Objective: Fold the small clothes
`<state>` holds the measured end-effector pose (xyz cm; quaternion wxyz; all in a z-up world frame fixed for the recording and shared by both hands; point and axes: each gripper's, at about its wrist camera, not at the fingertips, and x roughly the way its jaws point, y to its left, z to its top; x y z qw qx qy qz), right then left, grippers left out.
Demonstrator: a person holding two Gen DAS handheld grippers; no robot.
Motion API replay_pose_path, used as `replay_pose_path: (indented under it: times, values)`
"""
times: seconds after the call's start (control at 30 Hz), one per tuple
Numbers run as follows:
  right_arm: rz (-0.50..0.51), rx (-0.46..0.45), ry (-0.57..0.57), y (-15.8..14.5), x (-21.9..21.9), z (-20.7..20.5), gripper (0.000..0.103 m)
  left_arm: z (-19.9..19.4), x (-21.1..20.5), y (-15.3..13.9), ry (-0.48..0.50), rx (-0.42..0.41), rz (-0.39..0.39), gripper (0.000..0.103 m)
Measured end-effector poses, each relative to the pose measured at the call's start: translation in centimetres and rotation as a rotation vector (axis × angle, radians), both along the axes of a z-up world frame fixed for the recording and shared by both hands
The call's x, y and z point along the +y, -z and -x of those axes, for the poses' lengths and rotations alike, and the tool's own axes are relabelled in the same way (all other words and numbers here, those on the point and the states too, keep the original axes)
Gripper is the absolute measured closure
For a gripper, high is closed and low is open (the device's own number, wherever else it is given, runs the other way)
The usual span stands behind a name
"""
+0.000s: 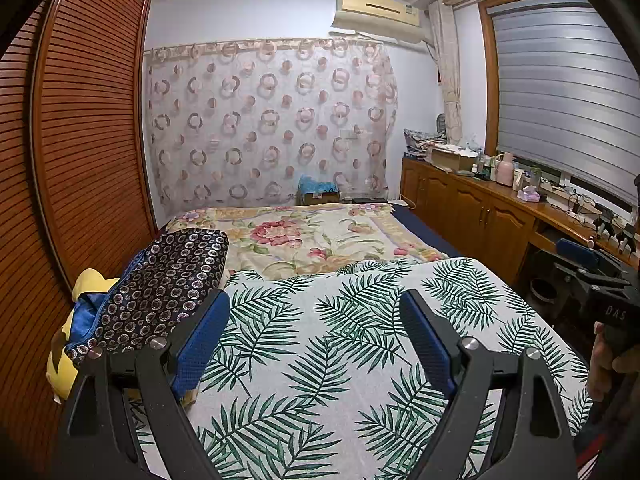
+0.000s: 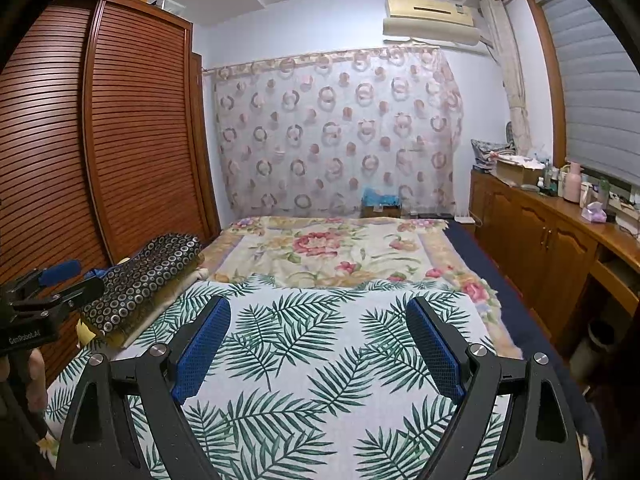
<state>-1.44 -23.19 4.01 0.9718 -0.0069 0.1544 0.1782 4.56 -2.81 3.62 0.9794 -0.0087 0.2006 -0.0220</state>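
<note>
A white cloth with green palm leaves (image 1: 340, 340) (image 2: 320, 344) lies spread flat on the bed in front of both grippers. My left gripper (image 1: 316, 300) hovers above it, open, nothing between its blue pads. My right gripper (image 2: 318, 304) stands open over the same cloth, also with nothing in it. At the bed's left side lies a dark garment with a ring pattern (image 1: 168, 284) (image 2: 148, 276), over blue and yellow fabric (image 1: 86, 300). The right gripper (image 1: 592, 268) shows at the right edge of the left wrist view, the left gripper (image 2: 64, 276) at the left edge of the right wrist view.
A floral blanket (image 1: 304, 236) (image 2: 332, 252) covers the far half of the bed. A slatted wooden wardrobe (image 1: 80, 128) stands close on the left. A wooden cabinet (image 1: 472, 208) with bottles and boxes runs along the right under a window blind. A patterned curtain (image 1: 272, 120) hangs at the back wall.
</note>
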Motion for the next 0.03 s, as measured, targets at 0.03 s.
replay_pose_path:
  times: [0.03]
  values:
    - [-0.001, 0.0, 0.002, -0.01, 0.01, -0.02, 0.013, -0.02, 0.05, -0.01, -0.001, 0.0, -0.001, 0.016]
